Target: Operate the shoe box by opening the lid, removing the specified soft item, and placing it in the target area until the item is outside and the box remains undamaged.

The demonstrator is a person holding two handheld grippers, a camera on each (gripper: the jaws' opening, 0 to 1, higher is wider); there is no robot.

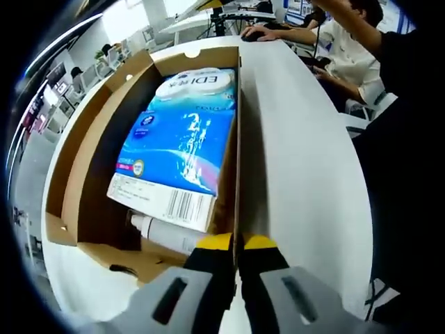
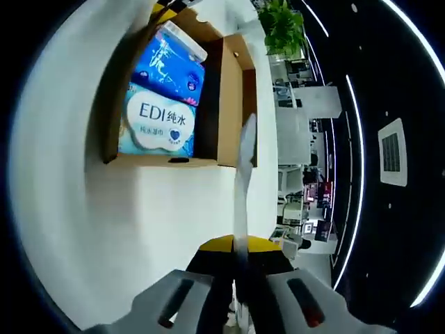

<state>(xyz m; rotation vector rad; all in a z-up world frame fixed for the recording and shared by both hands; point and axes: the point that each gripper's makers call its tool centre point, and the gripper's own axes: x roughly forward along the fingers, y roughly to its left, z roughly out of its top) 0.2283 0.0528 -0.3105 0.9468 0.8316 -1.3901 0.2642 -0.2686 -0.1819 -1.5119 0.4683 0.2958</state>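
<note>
Gripping the white cardboard lid (image 2: 241,202) edge-on, my right gripper (image 2: 235,245) held it swung away from the open brown shoe box (image 1: 76,174). My left gripper (image 1: 236,243) pinched the box's wall, steadying it. The blue soft tissue pack (image 1: 182,142) lay inside.

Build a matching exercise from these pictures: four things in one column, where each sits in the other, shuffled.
Things:
1. blue pack
2. white bottle
3. lid
4. box wall

Places:
A. pinched by the right hand-held gripper
B. pinched by the left hand-held gripper
C. lying on top of the bottle
D. partly hidden under the pack

Pairs: 1-C; 2-D; 3-A; 4-B
</note>
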